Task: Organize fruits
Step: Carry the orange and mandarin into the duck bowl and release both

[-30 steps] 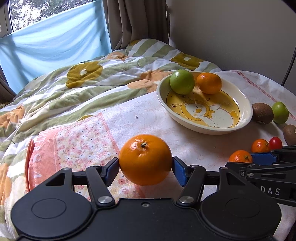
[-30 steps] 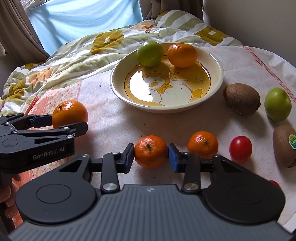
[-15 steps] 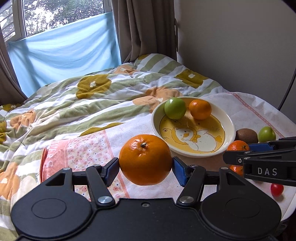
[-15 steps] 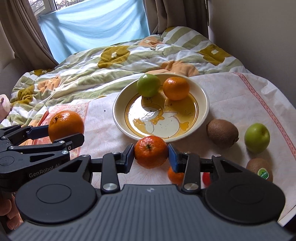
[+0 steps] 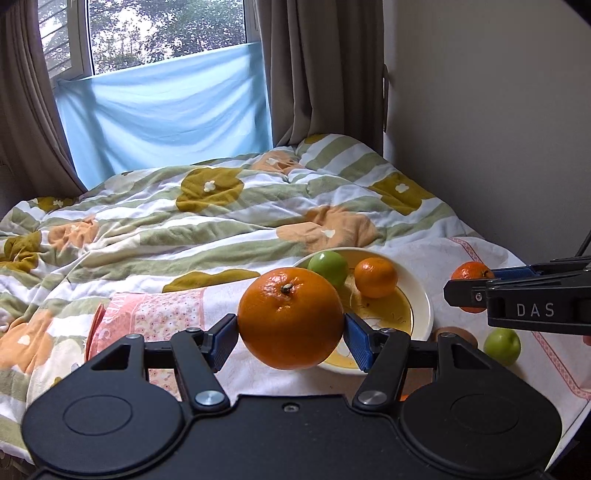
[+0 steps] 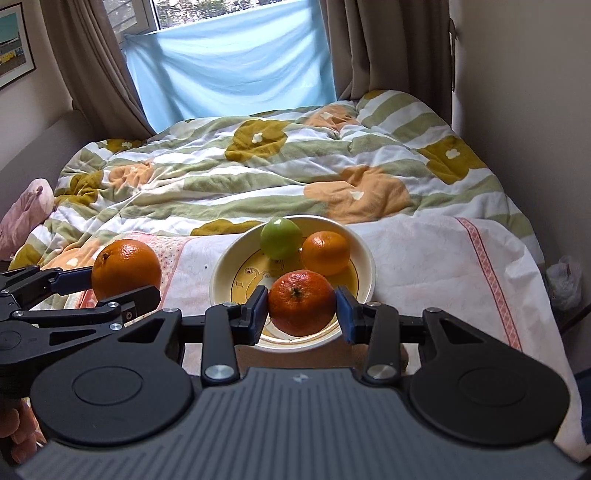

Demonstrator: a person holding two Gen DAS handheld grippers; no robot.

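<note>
Orange clamped in left jaws, mandarin clamped in right jaws, "DAS" lettering on right gripper

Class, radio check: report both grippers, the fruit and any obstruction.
Left gripper shut on large orange. Right gripper shut on tangerine, above bowl. Nothing blocking.

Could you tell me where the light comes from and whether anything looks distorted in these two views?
Left wrist view: daylight from the window behind the bed, curtains bowed by the fisheye. Right wrist view: same backlight, glare on the bowl, walls curved at the edges.
</note>
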